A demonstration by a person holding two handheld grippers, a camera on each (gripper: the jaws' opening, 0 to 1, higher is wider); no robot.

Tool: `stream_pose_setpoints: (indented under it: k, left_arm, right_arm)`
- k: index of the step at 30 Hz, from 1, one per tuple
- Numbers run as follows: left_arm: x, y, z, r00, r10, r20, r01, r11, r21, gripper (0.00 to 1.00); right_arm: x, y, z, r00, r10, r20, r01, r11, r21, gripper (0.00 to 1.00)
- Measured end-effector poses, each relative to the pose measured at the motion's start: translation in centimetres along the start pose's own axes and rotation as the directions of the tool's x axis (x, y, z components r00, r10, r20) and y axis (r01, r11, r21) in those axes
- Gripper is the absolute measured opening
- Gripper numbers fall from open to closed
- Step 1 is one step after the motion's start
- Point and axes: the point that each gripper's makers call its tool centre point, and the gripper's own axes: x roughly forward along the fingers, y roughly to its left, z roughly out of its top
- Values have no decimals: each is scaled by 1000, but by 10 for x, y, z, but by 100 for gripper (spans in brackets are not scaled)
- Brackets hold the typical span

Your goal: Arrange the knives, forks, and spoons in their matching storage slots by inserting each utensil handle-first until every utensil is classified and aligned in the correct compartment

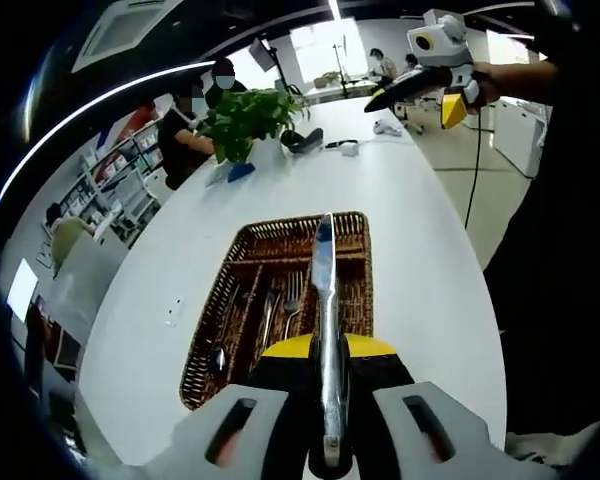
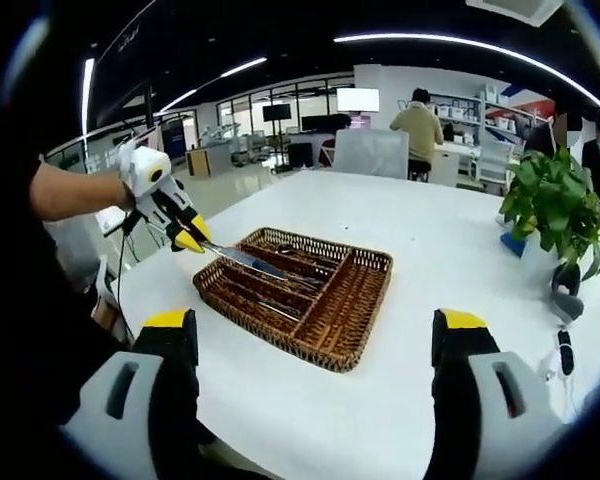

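My left tongs (image 1: 330, 400) were pinching a knife (image 1: 324, 290) by one end, its length running out over the wicker cutlery tray (image 1: 355, 290) that sat on the white table (image 1: 420, 220), with forks (image 1: 280, 305) and a spoon (image 1: 218, 358) lying in the tray's left-hand slots. My right tongs (image 2: 315, 350) were spread wide with nothing between the jaws, held back at the near edge of the table, well apart from the tray. A potted plant (image 2: 555, 200) stood at the far right of the table.
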Motion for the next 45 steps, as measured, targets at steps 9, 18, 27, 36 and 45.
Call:
stream_pose_setpoints:
  k: [9,18,27,36,45]
  left_arm:
    - [1,13,6,1000,-10,26,9,1000,19,6]
    - [3,25,11,999,-16,44,15,999,36,6]
    - [6,30,10,998,-20,53,18,999,43,6]
    - [15,29,-1,999,-14,52,12,999,51,7]
    - [29,24,-16,996,-46,71,42,998,47,6]
  right_arm:
    - [-7,-6,-4,1000,-22,-6,22,1000,9,100]
    - [-6,-11,-1,999,-41,-5,41,999,9,100]
    - [-5,-15,0,999,-53,-10,53,999,8,100]
    - [-1,-14,3,998,-52,-21,52,999,0,100]
    - [-1,-14,0,997,-66,-44,66,998,-3,100]
